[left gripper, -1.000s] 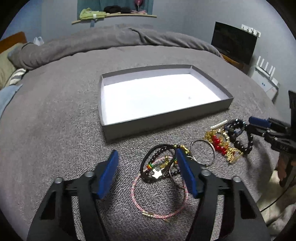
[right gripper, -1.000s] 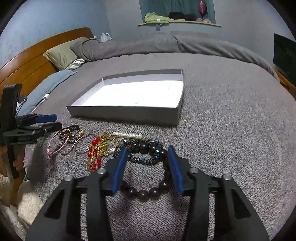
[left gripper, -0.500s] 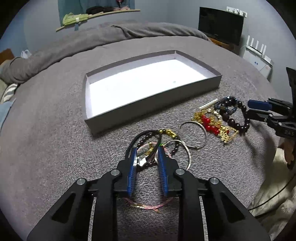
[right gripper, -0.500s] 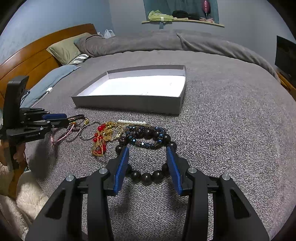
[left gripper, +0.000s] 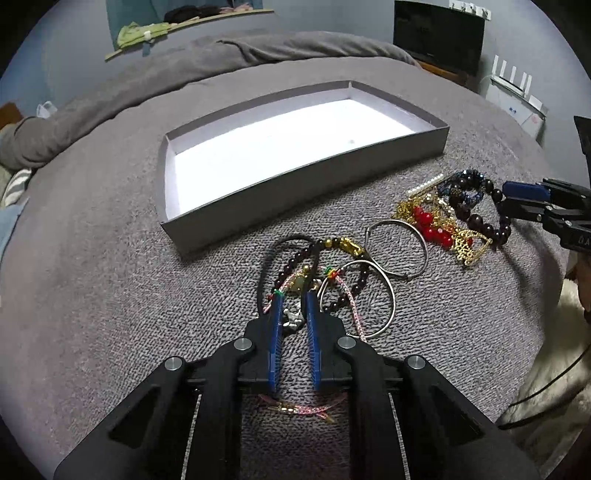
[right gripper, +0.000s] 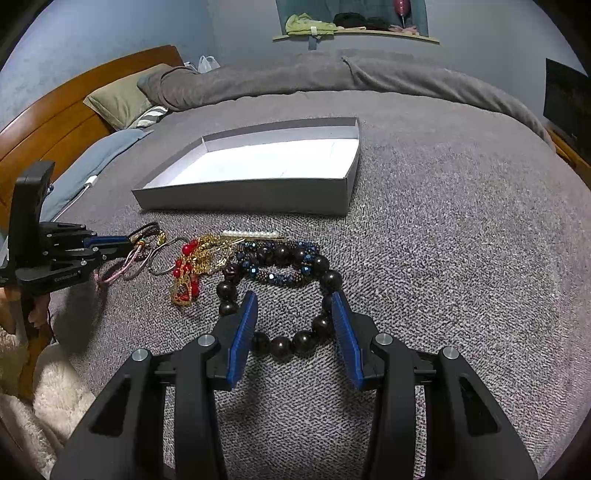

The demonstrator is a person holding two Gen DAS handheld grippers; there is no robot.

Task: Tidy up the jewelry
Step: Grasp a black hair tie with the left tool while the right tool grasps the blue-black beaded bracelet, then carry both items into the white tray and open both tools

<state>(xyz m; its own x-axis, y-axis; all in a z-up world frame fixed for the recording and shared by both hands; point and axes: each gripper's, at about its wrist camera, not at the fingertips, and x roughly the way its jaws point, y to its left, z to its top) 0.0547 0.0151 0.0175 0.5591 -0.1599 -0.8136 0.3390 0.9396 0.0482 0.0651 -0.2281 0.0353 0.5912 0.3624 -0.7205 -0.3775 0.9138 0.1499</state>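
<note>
A grey box with a white floor lies open on the grey bedspread; it also shows in the right wrist view. In front of it lies a row of jewelry. My left gripper is shut on a silver star charm in a tangle of pink cord bracelet, dark small-bead bracelet and silver hoops. My right gripper is open over a large dark bead bracelet, its fingers astride the near arc. A blue bead bracelet and red-and-gold chain lie beside it.
A wooden headboard and pillows stand at the left, a rolled grey duvet at the back. A dark screen and a white router are at the right. A cream fleece hangs at the bed's near edge.
My left gripper has dropped forward into the bracelet tangle and closed from wide open onto the star charm. My right gripper has moved a little nearer the dark bead bracelet, still open.
</note>
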